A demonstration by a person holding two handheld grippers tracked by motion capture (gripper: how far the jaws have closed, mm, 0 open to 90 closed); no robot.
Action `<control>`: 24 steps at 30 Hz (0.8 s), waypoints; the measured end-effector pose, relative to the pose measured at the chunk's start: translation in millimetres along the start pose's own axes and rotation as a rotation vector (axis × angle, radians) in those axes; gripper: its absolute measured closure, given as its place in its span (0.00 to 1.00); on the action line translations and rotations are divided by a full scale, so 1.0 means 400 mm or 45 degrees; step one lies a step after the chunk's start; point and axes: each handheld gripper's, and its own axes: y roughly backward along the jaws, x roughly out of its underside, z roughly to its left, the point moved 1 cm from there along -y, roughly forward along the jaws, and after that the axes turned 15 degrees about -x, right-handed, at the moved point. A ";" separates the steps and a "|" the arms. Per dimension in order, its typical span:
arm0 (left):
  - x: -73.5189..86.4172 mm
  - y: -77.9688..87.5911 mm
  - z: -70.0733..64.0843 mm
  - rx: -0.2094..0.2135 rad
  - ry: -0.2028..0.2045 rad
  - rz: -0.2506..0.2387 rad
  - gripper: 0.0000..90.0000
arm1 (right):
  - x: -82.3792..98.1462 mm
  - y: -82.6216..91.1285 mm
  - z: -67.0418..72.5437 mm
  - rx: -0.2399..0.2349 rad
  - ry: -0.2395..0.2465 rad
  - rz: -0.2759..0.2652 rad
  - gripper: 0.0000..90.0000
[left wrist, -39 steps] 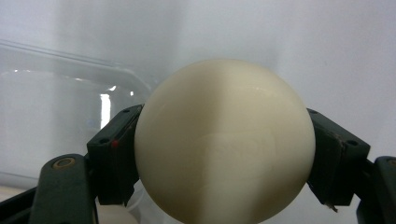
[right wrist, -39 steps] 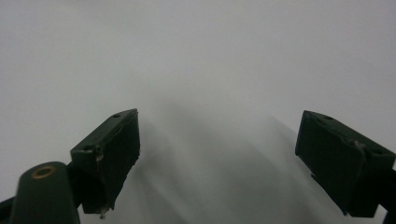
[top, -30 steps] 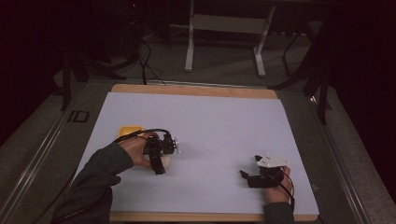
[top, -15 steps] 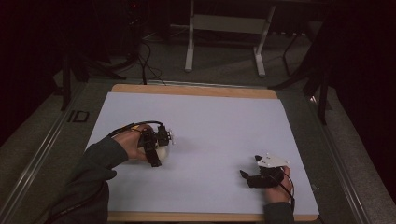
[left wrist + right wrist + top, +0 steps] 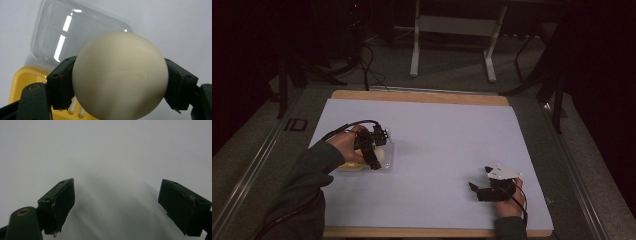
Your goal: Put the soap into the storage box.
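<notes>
Egg (image 5: pixel 120 75), one only, cream-white and smooth, sits between the two black jaws of the left gripper (image 5: pixel 120 82); both pads press on its sides, so this gripper is closed on the egg and carries it. In the high view the left gripper (image 5: pixel 373 147) is at the left part of the white table sheet (image 5: pixel 447 135), just above one egg box (image 5: pixel 362 165). The box has a yellow tray (image 5: pixel 27 80) and a clear lid (image 5: pixel 75 32) that lies open behind the egg. The egg hangs over the box; I cannot tell if it touches the tray. There are two grippers. The right gripper (image 5: pixel 479 186) is well apart, near the front right of the sheet. In its own view the right gripper (image 5: pixel 116 202) has its jaws wide, with nothing between them.
</notes>
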 end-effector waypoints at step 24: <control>0.022 -0.046 0.075 -0.049 0.226 0.123 0.26 | 0.000 0.000 0.000 -0.001 0.000 -0.001 0.15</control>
